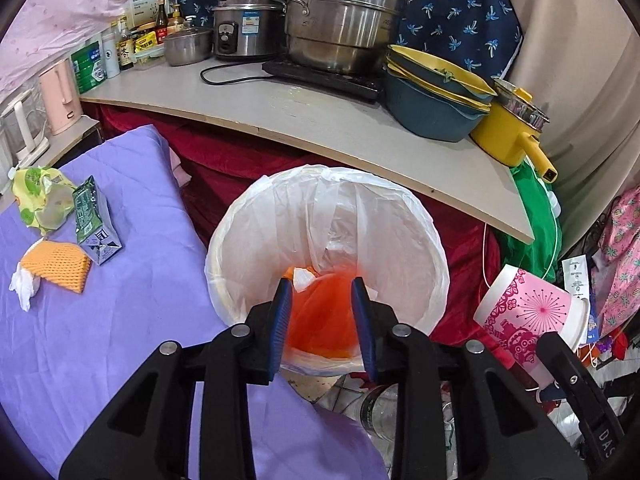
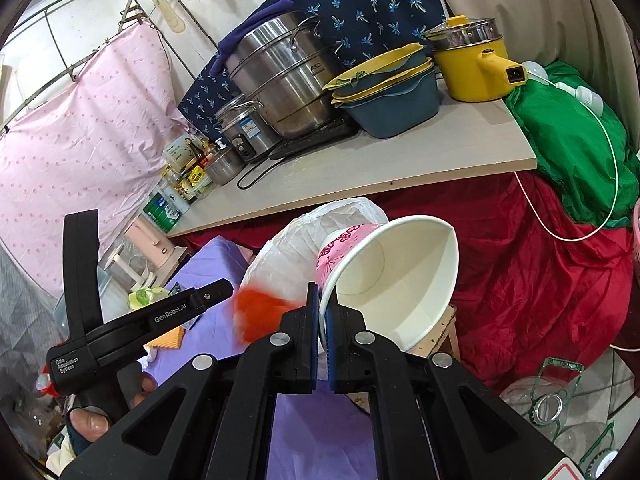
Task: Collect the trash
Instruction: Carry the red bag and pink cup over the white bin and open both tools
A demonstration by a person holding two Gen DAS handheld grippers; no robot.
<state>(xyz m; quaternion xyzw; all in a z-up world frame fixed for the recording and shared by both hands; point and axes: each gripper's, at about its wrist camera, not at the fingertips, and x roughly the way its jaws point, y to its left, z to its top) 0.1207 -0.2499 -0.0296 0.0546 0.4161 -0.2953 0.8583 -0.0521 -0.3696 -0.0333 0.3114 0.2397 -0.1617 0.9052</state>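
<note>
Cluttered kitchen corner: the white-lined bin (image 1: pixel 328 248) sits below the pot-laden surface (image 1: pixel 320 120). Left hand-held gripper (image 1: pixel 323 292) hangs spread above it, orange bag (image 1: pixel 324 320) dropping between its pads. Right hand-held gripper (image 2: pixel 322 300), at three o'clock, pinches the pink paper cup (image 2: pixel 392 276) rim.

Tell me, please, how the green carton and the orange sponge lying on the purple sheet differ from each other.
The green carton is a printed box, crumpled, with a silvery bottom end; the orange sponge is plain with a knitted mesh texture. The carton is the bulkier, while the sponge is flatter. A white tissue touches the sponge, not the carton. Both lie on the purple sheet, outside the lined bin.
</note>
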